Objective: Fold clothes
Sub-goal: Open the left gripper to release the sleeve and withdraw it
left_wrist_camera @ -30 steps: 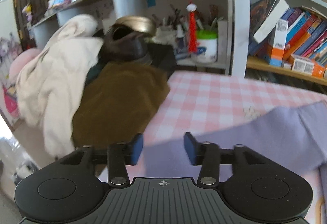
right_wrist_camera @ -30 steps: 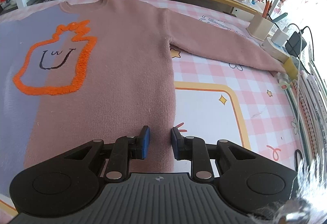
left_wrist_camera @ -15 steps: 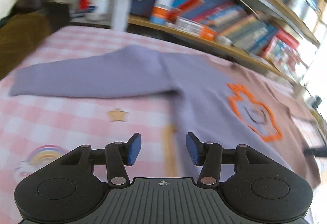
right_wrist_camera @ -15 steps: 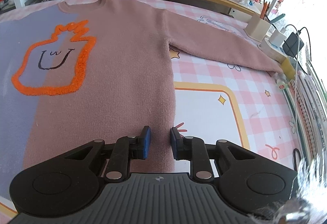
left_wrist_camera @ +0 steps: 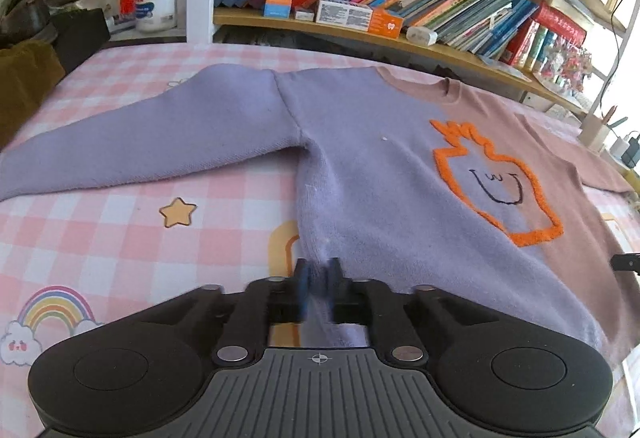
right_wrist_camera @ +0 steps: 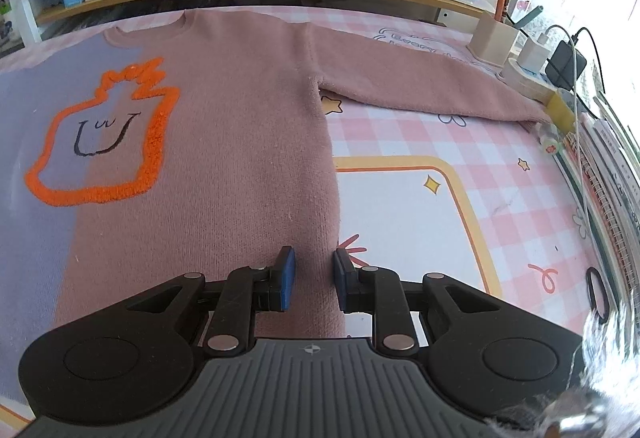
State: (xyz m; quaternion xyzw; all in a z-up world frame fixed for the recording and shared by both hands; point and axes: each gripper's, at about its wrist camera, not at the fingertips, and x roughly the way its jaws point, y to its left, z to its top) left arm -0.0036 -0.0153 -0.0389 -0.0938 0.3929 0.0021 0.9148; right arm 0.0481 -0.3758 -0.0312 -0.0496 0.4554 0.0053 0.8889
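The sweater (left_wrist_camera: 360, 158) lies flat on the pink checked table cover (left_wrist_camera: 120, 238), sleeves out to both sides, neck twd the bookshelf (left_wrist_camera: 360, 26). The left gripper (left_wrist_camera: 318, 270) was wide open over the far end of the table a sec ago. Now it's at the purple bottom corner & its jaws just snapped closed, w/ cloth pinched btwn them. The right gripper (right_wrist_camera: 314, 274) sits at the pink bottom corner, jaws narrow w/ cloth btwn; can't tell if it's squeezing. Both corners look set, so prob lift & fold up next.
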